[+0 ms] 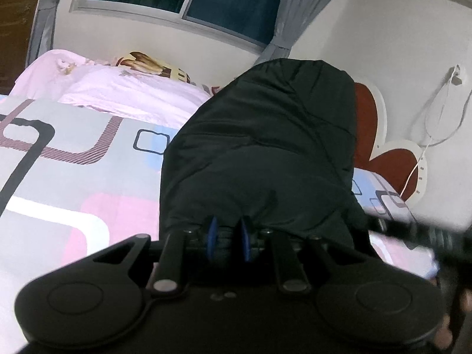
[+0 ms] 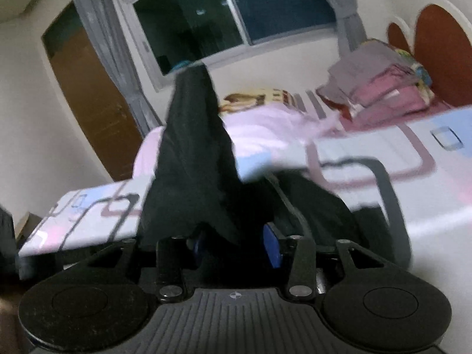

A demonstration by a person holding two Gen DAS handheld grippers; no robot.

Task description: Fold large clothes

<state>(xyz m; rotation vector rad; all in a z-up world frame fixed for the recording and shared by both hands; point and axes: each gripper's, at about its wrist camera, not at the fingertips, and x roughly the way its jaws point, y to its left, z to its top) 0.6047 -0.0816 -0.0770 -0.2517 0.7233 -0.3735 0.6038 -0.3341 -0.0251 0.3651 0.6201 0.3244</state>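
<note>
A large black garment [image 1: 259, 147] rises in front of my left gripper [image 1: 228, 237], whose blue-padded fingers are shut on its bunched edge above the patterned bed [image 1: 73, 177]. In the right wrist view the same black garment [image 2: 191, 153] stretches up and away from my right gripper [image 2: 236, 244], which is shut on another part of the cloth near the bed's edge [image 2: 88, 206]. The fabric hides both sets of fingertips. A pale pink garment [image 1: 132, 94] lies spread on the bed behind; it also shows in the right wrist view [image 2: 265, 126].
A stack of folded clothes [image 2: 380, 88] sits at the bed's head by the red heart-shaped headboard [image 1: 395, 171]. A window with grey curtains [image 1: 206, 3] is behind the bed. A wooden door [image 2: 94, 103] stands left. A white cable [image 1: 436, 124] hangs on the wall.
</note>
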